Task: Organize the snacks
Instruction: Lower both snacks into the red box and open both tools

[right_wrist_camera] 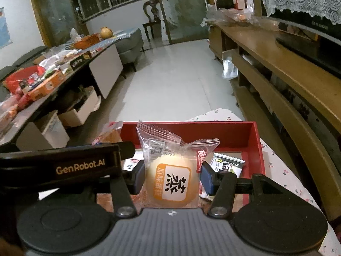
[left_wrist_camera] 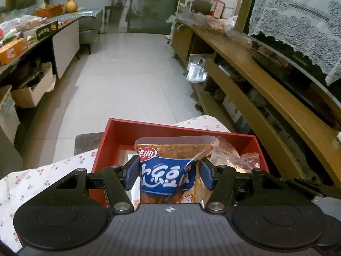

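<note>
A blue-labelled bean snack pouch (left_wrist_camera: 168,170) is held upright by the left gripper (left_wrist_camera: 168,171) over the red box (left_wrist_camera: 234,136). A cake packet (right_wrist_camera: 170,177), also upright, is clamped by the right gripper (right_wrist_camera: 170,178); "GenRobot.AI" is printed on the left one.

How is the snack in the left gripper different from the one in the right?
The left gripper holds a flat orange pouch with a blue label; the right gripper holds a round cake in a clear wrapper. The pouch hides its food; the cake shows through. Both are pinched upright over the red box.
</note>
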Tool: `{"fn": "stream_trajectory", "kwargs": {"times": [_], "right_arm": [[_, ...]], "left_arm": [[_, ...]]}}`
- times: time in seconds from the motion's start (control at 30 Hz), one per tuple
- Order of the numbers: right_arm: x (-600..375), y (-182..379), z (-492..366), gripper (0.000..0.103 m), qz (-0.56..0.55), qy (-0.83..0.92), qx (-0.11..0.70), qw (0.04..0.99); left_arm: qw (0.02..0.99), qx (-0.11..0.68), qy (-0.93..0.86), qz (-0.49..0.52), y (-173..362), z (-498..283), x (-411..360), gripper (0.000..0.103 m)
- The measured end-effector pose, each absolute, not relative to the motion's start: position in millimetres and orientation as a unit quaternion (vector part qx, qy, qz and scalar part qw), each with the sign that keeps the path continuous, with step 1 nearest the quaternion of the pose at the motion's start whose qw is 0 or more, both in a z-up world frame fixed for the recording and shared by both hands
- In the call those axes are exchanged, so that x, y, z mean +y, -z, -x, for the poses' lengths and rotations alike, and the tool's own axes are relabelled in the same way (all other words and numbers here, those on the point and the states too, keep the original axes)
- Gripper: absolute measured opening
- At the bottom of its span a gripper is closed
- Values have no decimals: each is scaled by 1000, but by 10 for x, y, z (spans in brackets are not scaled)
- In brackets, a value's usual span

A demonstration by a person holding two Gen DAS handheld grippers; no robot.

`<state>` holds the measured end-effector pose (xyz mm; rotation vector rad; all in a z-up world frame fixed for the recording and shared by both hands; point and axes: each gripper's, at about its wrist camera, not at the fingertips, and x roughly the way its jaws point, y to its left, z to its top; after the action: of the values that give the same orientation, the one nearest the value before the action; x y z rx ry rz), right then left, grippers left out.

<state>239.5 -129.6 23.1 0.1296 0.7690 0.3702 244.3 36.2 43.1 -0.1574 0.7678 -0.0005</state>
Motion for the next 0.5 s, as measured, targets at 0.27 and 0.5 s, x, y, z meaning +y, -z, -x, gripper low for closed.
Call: {"fn": "stream_trajectory", "kwargs": {"times": [0.27,0.5], "right_arm": [[-1152,56,-2732,58,-47,-175,394,901],[-1075,284,-2887,58,-40,-176,417,891]], "left_arm": [[917,392,-2,75,-143,-2713,398,45],[907,413,-3,81,69,-2810,461,51]]}}
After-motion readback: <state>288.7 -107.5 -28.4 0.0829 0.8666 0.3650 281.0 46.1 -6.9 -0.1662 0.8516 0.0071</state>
